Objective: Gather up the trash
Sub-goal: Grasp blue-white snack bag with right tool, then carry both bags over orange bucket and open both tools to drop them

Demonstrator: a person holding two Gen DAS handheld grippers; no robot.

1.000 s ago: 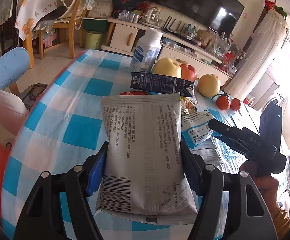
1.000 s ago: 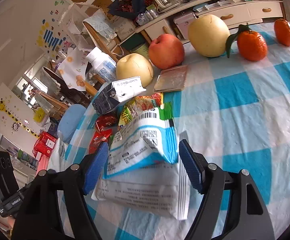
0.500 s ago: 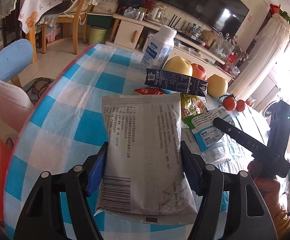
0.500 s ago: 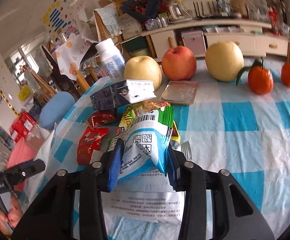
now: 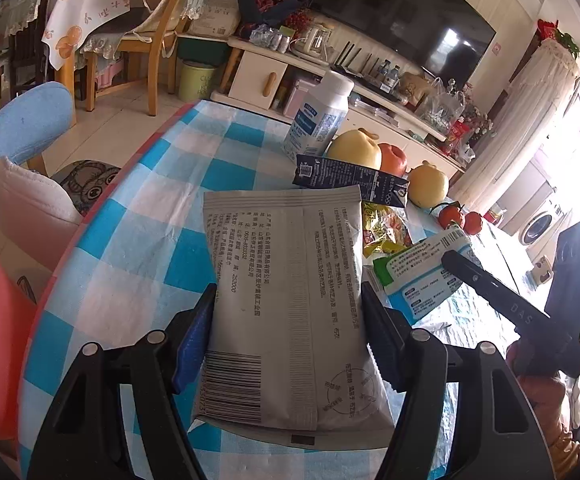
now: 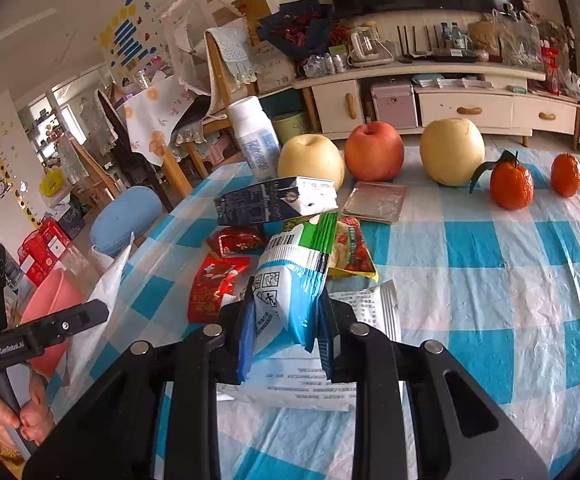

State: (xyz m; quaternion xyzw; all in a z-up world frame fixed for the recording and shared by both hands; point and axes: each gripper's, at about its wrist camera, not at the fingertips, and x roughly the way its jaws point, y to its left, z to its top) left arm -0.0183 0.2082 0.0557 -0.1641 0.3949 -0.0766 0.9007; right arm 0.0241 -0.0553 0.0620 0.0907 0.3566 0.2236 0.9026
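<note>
The right gripper [image 6: 285,320] has just pinched its jaws onto a blue-and-white wrapper [image 6: 290,280] lifted above the checked table [image 6: 490,280] among other litter, while the left gripper [image 5: 287,332] clamps a grey packet [image 5: 285,300] near the table's left edge.

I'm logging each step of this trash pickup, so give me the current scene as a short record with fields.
left gripper: shut on the grey snack bag, held above the table
right gripper: jaws have just closed; shut on the blue-and-white wrapper
trash on table: red wrappers, yellow wrapper, dark carton, flat silver packet
not trash: two pears, apple, two oranges, white bottle
surface: blue-checked tablecloth
</note>
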